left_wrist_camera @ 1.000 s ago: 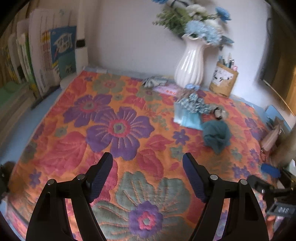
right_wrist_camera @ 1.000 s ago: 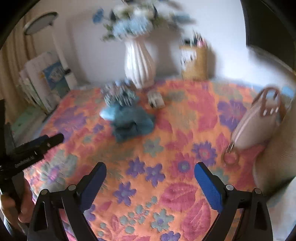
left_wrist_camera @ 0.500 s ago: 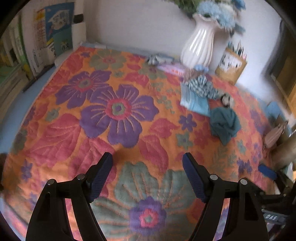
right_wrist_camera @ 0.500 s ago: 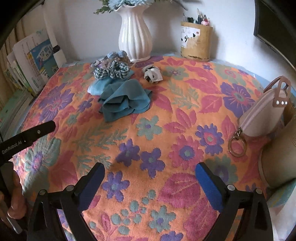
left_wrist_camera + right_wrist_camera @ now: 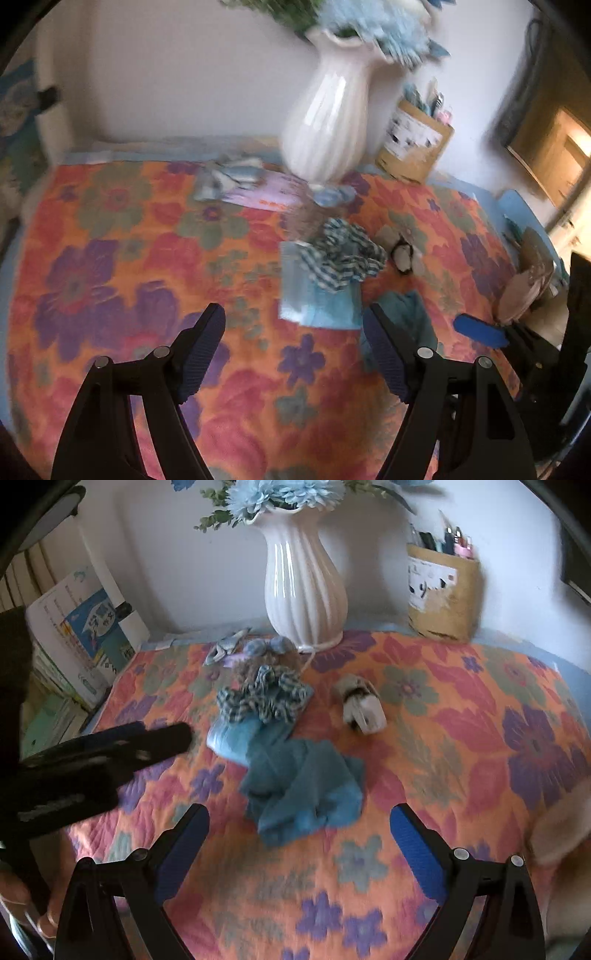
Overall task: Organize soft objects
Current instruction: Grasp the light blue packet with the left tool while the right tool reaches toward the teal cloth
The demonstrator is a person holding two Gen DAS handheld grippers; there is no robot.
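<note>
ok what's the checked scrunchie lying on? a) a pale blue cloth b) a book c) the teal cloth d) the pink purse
a: the checked scrunchie lies on the far part of the pale blue cloth, while the teal cloth lies crumpled nearer the camera, in front of both.

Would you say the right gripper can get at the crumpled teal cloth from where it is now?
Probably yes. The right gripper is open and empty, and the teal cloth lies straight ahead of it on the flowered cover, with nothing between. The left gripper sits off to the side.
</note>
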